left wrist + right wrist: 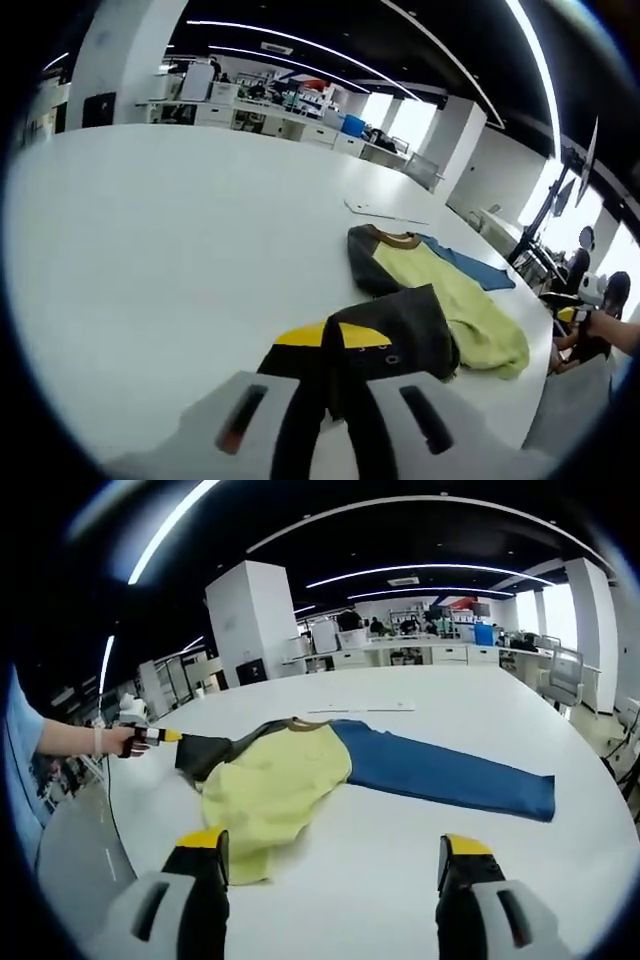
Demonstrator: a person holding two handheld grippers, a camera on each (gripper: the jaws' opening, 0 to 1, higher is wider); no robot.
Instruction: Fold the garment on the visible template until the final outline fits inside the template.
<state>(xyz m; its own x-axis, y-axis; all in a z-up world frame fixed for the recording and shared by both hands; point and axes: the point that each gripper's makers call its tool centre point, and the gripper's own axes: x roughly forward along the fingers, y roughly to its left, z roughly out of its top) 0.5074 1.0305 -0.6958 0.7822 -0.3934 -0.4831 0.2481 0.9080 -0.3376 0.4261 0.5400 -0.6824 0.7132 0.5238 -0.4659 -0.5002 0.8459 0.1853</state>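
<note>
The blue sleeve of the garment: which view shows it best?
The right gripper view: the blue sleeve lies stretched out flat across the white table, seen whole. The left gripper view shows just a short blue strip behind the yellow body.

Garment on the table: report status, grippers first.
Left gripper shut on the garment's dark sleeve, lifting it. Right gripper open, empty, short of the garment. Garment half spread, blue sleeve flat. Nothing in the way.

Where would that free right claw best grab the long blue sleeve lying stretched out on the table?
Probably at the blue sleeve cuff, its squared far end. It lies flat and clear of the yellow body, so pinching there lets the whole sleeve swing inward. The open right gripper could come in low from the table edge, one jaw sliding under the cloth. The left gripper is clamped on the dark sleeve.
</note>
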